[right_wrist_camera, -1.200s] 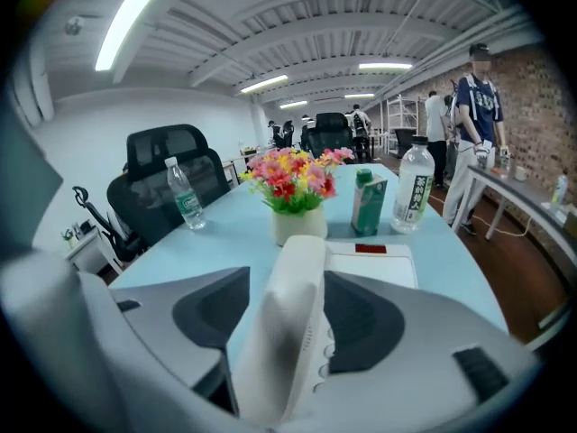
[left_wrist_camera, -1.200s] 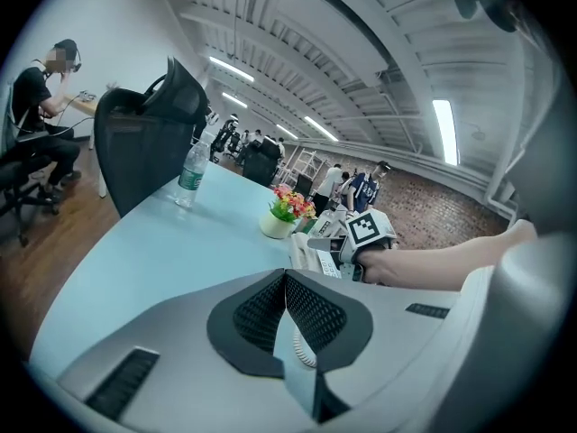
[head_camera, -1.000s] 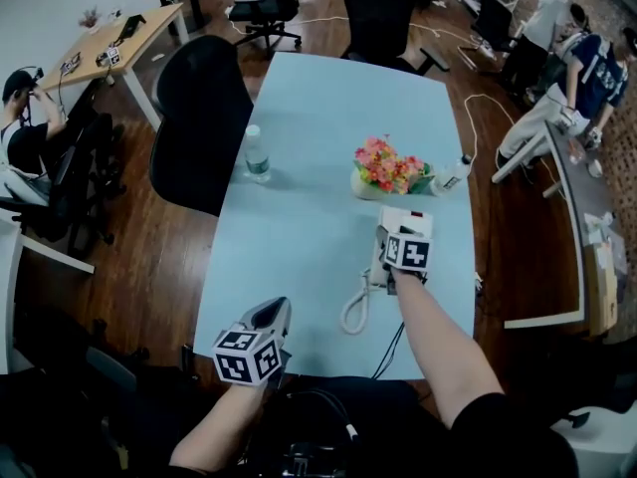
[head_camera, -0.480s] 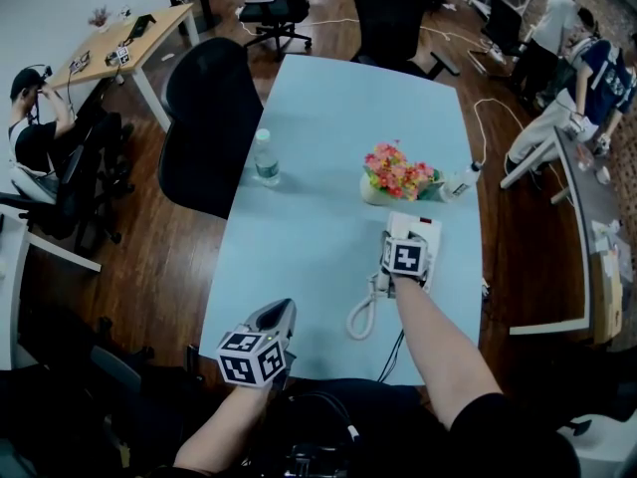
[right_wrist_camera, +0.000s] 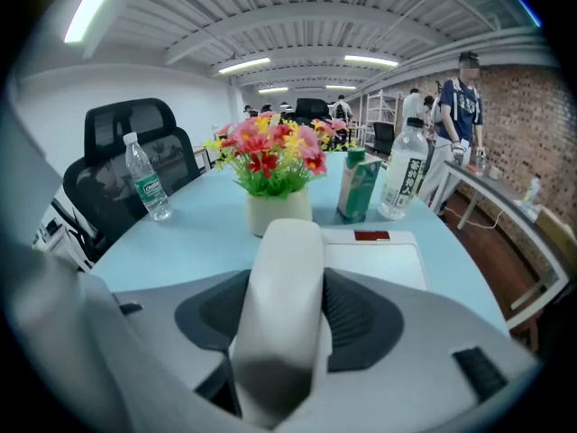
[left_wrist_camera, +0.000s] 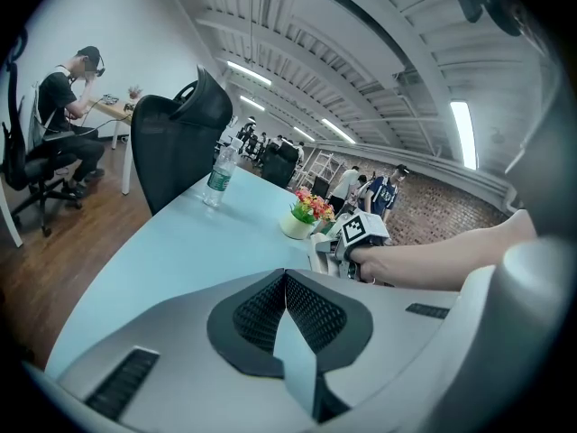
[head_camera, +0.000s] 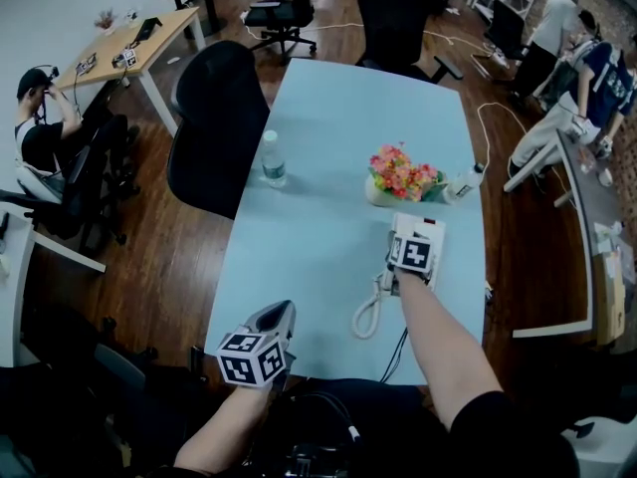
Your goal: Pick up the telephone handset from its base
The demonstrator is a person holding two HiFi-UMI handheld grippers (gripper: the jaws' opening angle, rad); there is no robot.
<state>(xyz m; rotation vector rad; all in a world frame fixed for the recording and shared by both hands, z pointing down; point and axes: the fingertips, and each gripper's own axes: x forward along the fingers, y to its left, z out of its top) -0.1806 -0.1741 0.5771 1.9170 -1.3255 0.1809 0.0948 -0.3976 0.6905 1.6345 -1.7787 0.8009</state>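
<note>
Two jaws of the right gripper (head_camera: 410, 252), just closing, pinch the handset (right_wrist_camera: 281, 296): firm up, lift straight off the base (right_wrist_camera: 383, 262); the left gripper (left_wrist_camera: 285, 276) is closed, empty.

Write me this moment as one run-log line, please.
right tool: jaws just been closing, handset between them, gripped | handset: at base | left tool: shut, empty, over near table edge

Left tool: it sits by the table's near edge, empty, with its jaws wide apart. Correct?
Not quite. The left tool is by the near edge of the table and empty, but its jaws are together, not apart; the left gripper view shows it.
</note>
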